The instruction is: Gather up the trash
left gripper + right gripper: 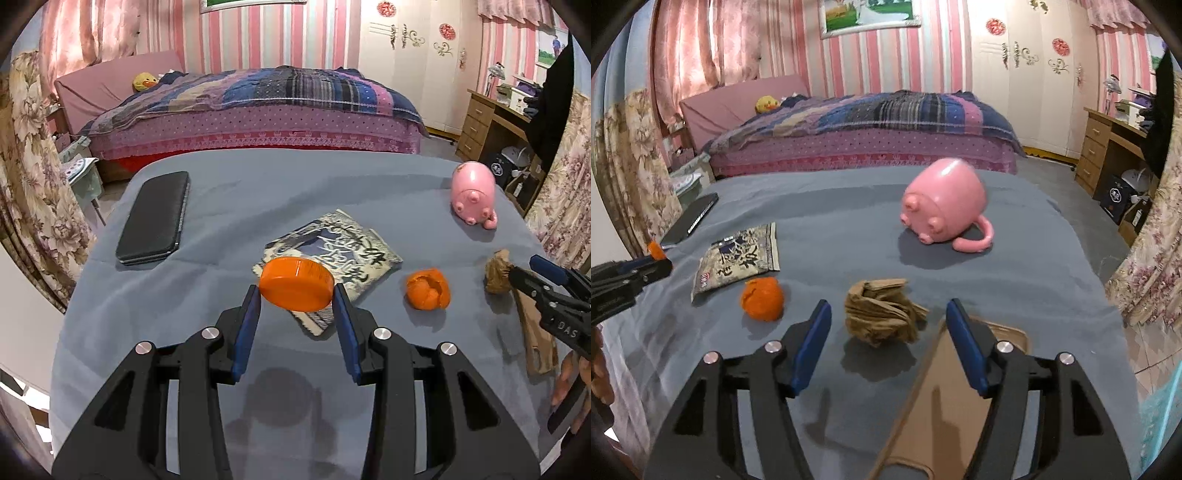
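My left gripper [297,295] is shut on a round orange lid [295,283] and holds it above the grey-blue tablecloth [221,206]. Under it lies a printed snack wrapper [354,251], which also shows in the right wrist view [738,260]. An orange peel [428,289] lies to the right, also in the right wrist view [762,298]. A crumpled brown paper ball [881,312] sits just ahead of my open, empty right gripper [888,317]; it also shows in the left wrist view [496,271], where the right gripper [532,273] is at the right edge.
A pink pig-shaped mug [943,201] lies on its side at the back of the table. A black phone [153,218] lies at the left. A tan flat case [945,402] lies under my right gripper. A bed [251,110] and a wooden desk [487,122] stand behind.
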Available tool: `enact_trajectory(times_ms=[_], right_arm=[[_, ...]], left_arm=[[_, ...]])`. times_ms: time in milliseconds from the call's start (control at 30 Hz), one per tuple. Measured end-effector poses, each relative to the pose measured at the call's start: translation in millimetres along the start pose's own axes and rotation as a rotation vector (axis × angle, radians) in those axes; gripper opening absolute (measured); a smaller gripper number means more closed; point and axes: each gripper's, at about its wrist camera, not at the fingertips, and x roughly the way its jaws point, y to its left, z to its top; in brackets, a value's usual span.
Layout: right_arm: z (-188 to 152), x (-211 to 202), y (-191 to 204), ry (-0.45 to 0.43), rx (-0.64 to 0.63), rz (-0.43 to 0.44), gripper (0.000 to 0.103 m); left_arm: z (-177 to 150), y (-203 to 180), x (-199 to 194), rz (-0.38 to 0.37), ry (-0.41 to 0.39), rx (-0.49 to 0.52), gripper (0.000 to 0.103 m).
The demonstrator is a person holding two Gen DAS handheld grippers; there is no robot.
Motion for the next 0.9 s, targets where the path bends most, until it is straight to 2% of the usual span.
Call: enact_trajectory(times_ms=[100, 167, 233, 367, 533, 667, 733, 900], right_arm=[[0, 15, 5, 0.032, -0.018, -0.005, 0.061], [0, 22, 7, 0.054, -0.027, -0.001, 0.043], [0, 23, 11, 0.056, -0.045, -0.009, 0.042], [3, 6, 14, 0.003, -0.066, -0.033, 0.042], [1, -43, 2, -0.062, -0.055, -0.03, 0.042], [0, -81, -26, -0.099, -0.024, -0.05, 0.042], [-9, -102, -45, -0.106, -0.026, -0.09, 0.042], [-42, -150, -101, -0.101, 0.008, -0.211, 0.042]], left_arm=[[0, 3, 1, 0.009, 0.0, 0.006, 0.039], [0, 5, 0, 0.012, -0.001, 0.004, 0.039], [1, 5, 0, 0.008, -0.003, -0.002, 0.039], [0, -2, -3, 0.003, -0.015, 0.003, 0.039], [-3, -26, -21, -0.01, -0.05, 0.037, 0.039], [-5, -65, -48, -0.067, -0.112, 0.079, 0.039], [-5, -89, -61, -0.104, -0.139, 0.102, 0.039], [-10, -140, -75, -0.207, -0.136, 0.101, 0.039]])
